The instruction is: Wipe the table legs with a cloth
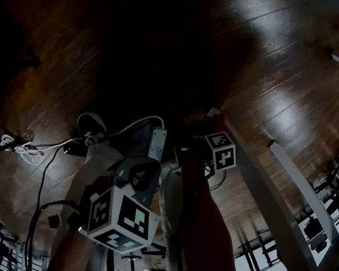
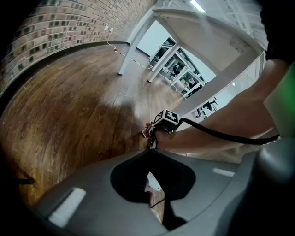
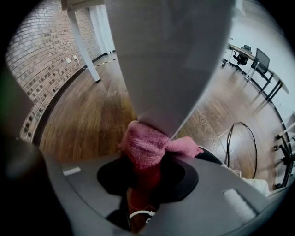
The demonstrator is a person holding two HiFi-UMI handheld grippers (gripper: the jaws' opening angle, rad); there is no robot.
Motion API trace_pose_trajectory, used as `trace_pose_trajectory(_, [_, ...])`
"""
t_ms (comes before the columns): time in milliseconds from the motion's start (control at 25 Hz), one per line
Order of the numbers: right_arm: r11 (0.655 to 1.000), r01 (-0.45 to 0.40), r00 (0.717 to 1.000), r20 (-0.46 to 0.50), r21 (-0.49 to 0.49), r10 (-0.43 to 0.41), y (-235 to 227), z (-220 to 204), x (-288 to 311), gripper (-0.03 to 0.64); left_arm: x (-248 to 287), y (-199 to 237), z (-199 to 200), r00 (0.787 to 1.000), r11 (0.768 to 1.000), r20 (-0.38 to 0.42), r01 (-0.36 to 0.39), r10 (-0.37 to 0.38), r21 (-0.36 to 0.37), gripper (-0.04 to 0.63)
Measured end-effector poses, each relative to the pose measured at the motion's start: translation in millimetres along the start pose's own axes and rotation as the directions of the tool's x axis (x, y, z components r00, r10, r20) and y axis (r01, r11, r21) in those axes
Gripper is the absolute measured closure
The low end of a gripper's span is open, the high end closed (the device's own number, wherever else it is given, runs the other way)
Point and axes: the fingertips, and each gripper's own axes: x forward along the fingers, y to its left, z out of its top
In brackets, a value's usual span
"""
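The right gripper point(image 3: 145, 166), low in the centre of its own view, is clamped on a fluffy pink cloth point(image 3: 145, 145); the cloth bunches against the broad white table leg point(image 3: 170, 64) filling the upper middle; behind lie a dark brown plank floor point(image 3: 87, 115), a brick wall point(image 3: 41, 69) at left and a looped black cable point(image 3: 239, 138) at right; the left gripper point(image 2: 152, 184), at the bottom of its view, shows nothing between its jaws, and whether they stand apart I cannot tell.
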Motion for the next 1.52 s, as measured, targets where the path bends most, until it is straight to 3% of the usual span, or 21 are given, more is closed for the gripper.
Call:
trace_pose_trajectory(400, [0.999,-0.032,0.999,-0.018,0.03,0.032,3.5,-12.6,55.3,0.503,13.9,11.5,2.8,1.0,0.996,-0.026,0.007,-0.005,0.084,0.597])
trace_pose_trajectory(600, [0.997,-0.076,0.996,-0.042,0.03,0.077,13.0,-8.1,34.1,0.503,5.6,9.8,0.3,0.999,0.998,-0.028,-0.024,0.026,0.06,0.597])
trace_pose_trajectory(880, [0.988,-0.116,0.993,0.005,0.106,0.116,22.3,36.7,-71.9,0.503,-37.3,-47.9,44.9,1.0,0.994,-0.002,-0.01,0.01,0.105,0.597])
trace_pose_trajectory(1000, [0.983,-0.118,0.993,0.032,0.142,0.114,22.6,55.6,-132.3,0.503,-67.8,-74.6,66.7,1.0,0.994,0.007,-0.004,0.003,0.105,0.597])
trace_pose_trajectory(1240, [0.971,-0.16,0.985,0.091,0.175,0.146,24.9,99.7,-245.8,0.503,-137.1,-117.6,97.8,1.0,0.985,-0.002,-0.018,0.019,0.172,0.597])
trace_pose_trajectory(1520, [0.99,-0.133,0.977,0.175,0.045,0.123,8.4,133.6,-393.1,0.503,-229.6,-174.4,94.2,0.999,0.983,-0.04,0.003,0.004,0.182,0.597])
